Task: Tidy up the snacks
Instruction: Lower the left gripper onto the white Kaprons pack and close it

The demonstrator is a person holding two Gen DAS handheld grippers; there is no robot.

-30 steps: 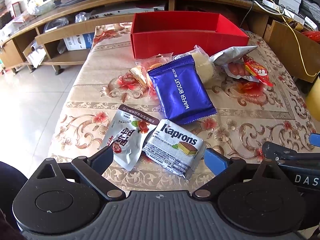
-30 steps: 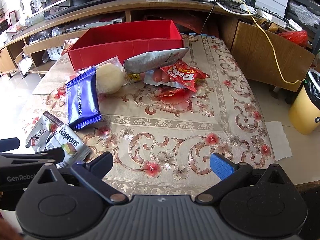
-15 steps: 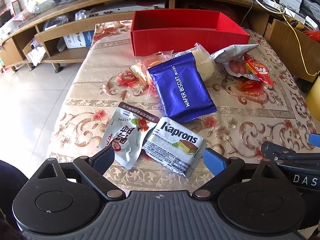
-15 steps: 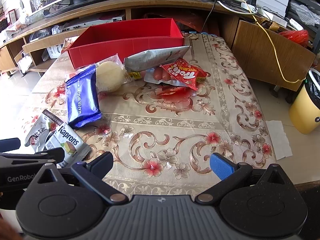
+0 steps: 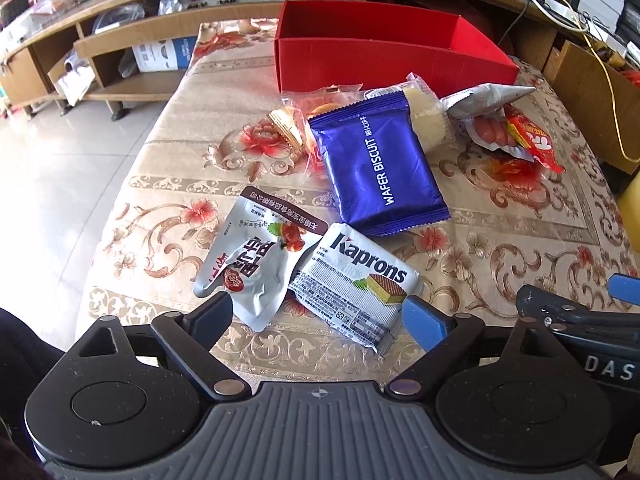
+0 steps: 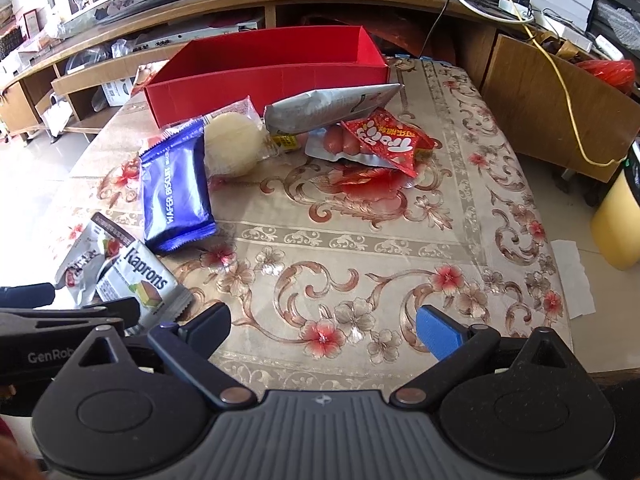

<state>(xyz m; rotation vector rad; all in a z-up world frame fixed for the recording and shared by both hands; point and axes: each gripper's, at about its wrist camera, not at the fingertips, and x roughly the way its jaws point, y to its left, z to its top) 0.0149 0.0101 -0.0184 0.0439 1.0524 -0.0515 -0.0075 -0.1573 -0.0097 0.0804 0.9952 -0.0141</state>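
An empty red box (image 5: 384, 56) (image 6: 272, 70) stands at the far side of the table. Snack packs lie in front of it: a blue wafer biscuit pack (image 5: 380, 164) (image 6: 174, 188), a white Kaprons pack (image 5: 352, 284) (image 6: 140, 280), a silver pouch (image 5: 252, 264), a round cake (image 6: 232, 144), a grey bag (image 6: 332, 108) and a red sausage pack (image 6: 384, 140). My left gripper (image 5: 320, 316) is open, just short of the Kaprons pack and the silver pouch. My right gripper (image 6: 324, 324) is open and empty over the near table edge.
The table carries a floral cloth (image 6: 360, 240). A low wooden TV stand (image 5: 140, 32) with shelves and cables runs behind the table. A yellow bin (image 6: 616, 220) stands on the floor to the right. Tiled floor (image 5: 48, 168) lies to the left.
My left gripper has edged forward and a little left toward the Kaprons pack. My right gripper has barely moved. Nothing was grasped.
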